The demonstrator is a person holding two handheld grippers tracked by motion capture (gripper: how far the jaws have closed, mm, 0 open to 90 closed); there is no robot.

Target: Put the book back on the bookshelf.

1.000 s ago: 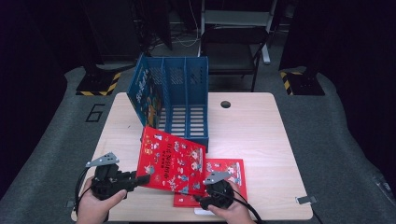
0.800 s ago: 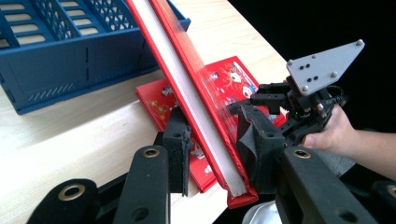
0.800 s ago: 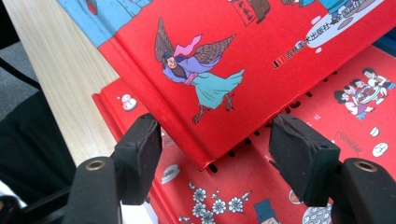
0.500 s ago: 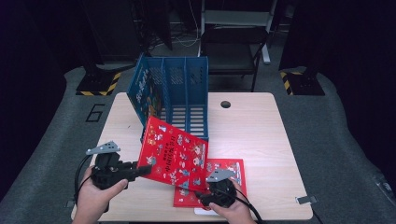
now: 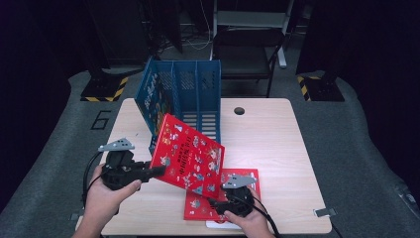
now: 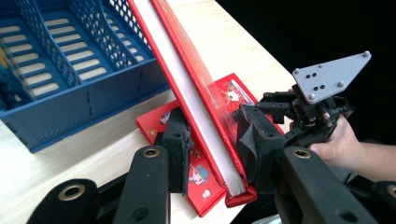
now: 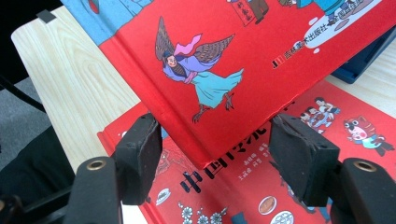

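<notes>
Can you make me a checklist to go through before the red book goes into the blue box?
1. Left gripper grips the lifted red book by its edge: ok.
2. Book is off the table, tilted: ok.
3. Right gripper is out of the way: not ok, its open jaws sit under the lifted book's corner, over the second red book.
4. Blue rack has free slots: ok, the middle and right ones look empty.
5. Book lined up with a slot: not ok, it leans in front of the rack.

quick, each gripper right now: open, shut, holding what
Left gripper: shut on the lifted red book.
Right gripper: open, holding nothing, above the flat red book.
</notes>
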